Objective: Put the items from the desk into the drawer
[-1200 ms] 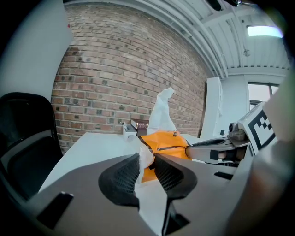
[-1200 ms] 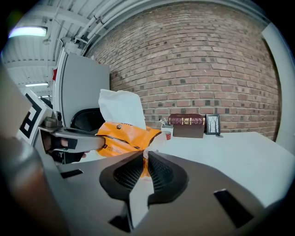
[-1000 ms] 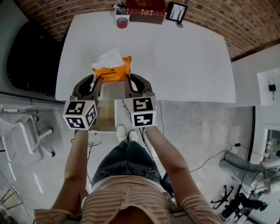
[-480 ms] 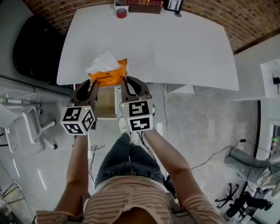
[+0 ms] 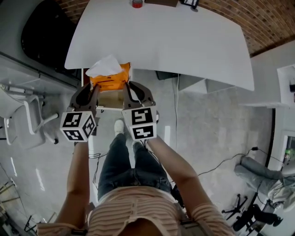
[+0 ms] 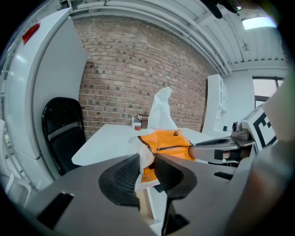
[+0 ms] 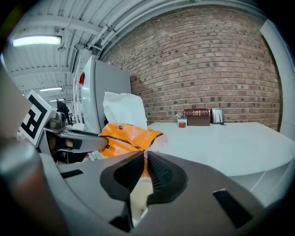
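An orange tissue pack (image 5: 110, 80) with a white tissue sticking out of its top hangs between my two grippers, just off the near edge of the white desk (image 5: 184, 41). It is over the open wooden drawer (image 5: 110, 99). My left gripper (image 5: 95, 89) is shut on the pack's left edge, and the left gripper view shows its jaws (image 6: 146, 169) pinching the wrapper of the pack (image 6: 168, 145). At the pack's right edge my right gripper (image 5: 129, 87) is shut too. The right gripper view shows it (image 7: 144, 169) clamping the wrapper of the pack (image 7: 124, 138).
At the desk's far edge stand a red tape roll (image 5: 137, 3), a dark book (image 7: 197, 116) and a small picture frame (image 7: 216, 115). A black chair (image 5: 46, 32) is at the desk's left, a white chair (image 5: 18, 120) nearer me. My feet stand by the drawer.
Both grippers have carried the tissue pack back toward me, from the desk's near edge to a place off the desk and over the drawer. Both grips look unchanged.
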Tool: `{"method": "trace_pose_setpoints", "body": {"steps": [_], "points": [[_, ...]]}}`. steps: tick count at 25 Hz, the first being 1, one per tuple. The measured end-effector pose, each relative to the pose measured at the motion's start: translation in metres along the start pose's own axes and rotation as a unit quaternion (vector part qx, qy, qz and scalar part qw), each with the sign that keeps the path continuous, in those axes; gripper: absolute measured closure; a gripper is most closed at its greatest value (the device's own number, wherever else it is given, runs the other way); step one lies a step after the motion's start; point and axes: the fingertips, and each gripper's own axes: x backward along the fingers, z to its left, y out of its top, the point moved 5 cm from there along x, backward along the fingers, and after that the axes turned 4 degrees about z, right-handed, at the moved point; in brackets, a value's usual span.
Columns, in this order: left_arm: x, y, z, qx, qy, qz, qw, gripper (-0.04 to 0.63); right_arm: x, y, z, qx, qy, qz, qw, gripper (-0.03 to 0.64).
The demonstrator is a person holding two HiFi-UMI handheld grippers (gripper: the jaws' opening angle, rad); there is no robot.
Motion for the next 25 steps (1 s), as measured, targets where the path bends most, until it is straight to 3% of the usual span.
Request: {"method": "trace_pose_setpoints", "body": {"steps": [10, 17, 25], "points": [[0.023, -0.05, 0.068, 0.018, -0.006, 0.039, 0.9991, 0.495, -0.039, -0.035, 0.07, -0.017, 0.007, 0.035, 0.999, 0.583], [0.015, -0.078, 0.13, 0.02, -0.047, 0.06, 0.9969, 0.497, -0.085, -0.049, 0.112, -0.031, -0.037, 0.06, 0.997, 0.583], [-0.024, -0.103, 0.167, 0.007, -0.074, 0.078, 0.9942, 0.499, -0.131, -0.073, 0.118, -0.043, -0.082, 0.072, 0.993, 0.584]]}}
